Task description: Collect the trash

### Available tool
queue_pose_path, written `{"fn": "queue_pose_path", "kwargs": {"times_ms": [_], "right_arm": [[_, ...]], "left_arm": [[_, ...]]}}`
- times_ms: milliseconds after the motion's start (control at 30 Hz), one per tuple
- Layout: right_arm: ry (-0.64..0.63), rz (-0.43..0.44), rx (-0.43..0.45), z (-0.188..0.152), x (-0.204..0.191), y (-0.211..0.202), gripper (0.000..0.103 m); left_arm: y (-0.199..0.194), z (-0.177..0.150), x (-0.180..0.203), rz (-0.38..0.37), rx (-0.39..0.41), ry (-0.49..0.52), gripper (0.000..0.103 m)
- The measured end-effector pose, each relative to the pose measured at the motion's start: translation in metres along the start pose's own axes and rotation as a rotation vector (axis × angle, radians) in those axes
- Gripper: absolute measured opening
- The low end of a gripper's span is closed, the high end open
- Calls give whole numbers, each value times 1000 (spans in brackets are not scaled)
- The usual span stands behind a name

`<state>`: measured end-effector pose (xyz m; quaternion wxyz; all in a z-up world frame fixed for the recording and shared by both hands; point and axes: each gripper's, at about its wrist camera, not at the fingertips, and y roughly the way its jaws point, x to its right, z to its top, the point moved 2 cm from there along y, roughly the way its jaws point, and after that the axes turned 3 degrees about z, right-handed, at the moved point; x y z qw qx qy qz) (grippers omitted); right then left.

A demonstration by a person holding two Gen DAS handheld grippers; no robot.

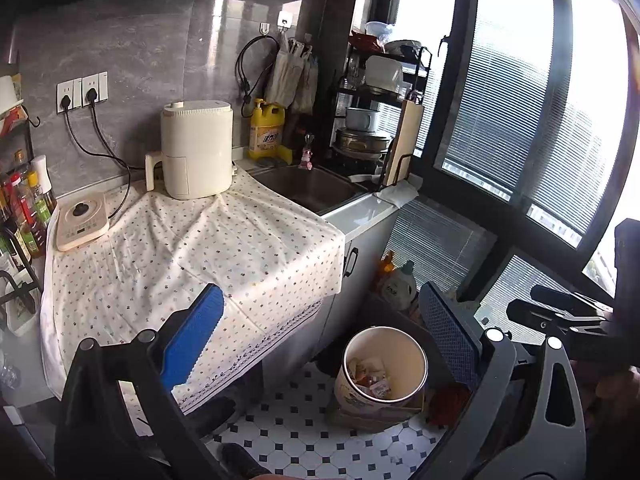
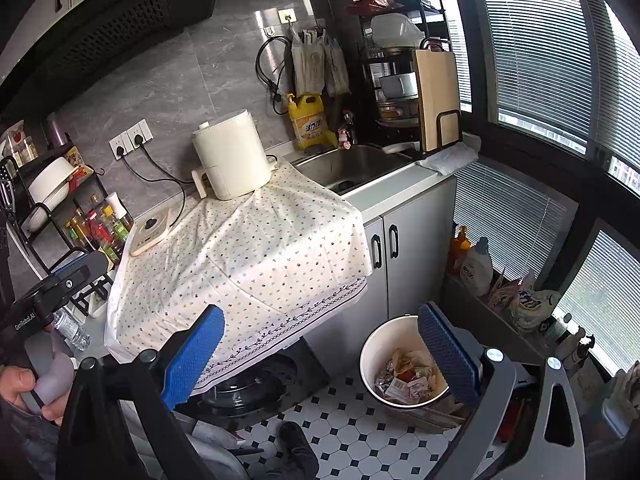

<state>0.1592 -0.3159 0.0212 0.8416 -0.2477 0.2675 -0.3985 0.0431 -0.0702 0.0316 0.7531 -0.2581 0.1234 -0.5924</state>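
A white round trash bin (image 1: 384, 368) stands on the tiled floor below the counter, with crumpled wrappers (image 1: 370, 380) inside. In the right wrist view the bin (image 2: 376, 344) and its wrappers (image 2: 408, 380) sit at lower right. My left gripper (image 1: 320, 336) is open and empty, held above the counter edge and the bin. My right gripper (image 2: 320, 356) is open and empty, its right blue pad (image 2: 448, 356) in front of the bin. The right gripper body also shows at the right edge of the left wrist view (image 1: 560, 316).
A dotted cloth (image 1: 180, 248) covers the counter, with a white air fryer (image 1: 198, 148), an induction plate (image 1: 82, 220) and a sink (image 1: 316, 188). Bottles (image 2: 96, 232) stand on the left rack. Detergent bottles (image 2: 476, 268) line the window ledge. A dish rack (image 2: 408, 72) stands behind the sink.
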Motion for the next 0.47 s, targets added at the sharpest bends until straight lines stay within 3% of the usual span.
{"fn": "queue_pose_path", "kwargs": {"times_ms": [300,467], "right_arm": [[4,-6,-59,-2,-3,26,95],[-27,40,-111,6,-27,65,95]], "left_arm": [[15,-1,-16,-10,-26,-29,97],[17,-4,-60,50,-34,-78,97]]}}
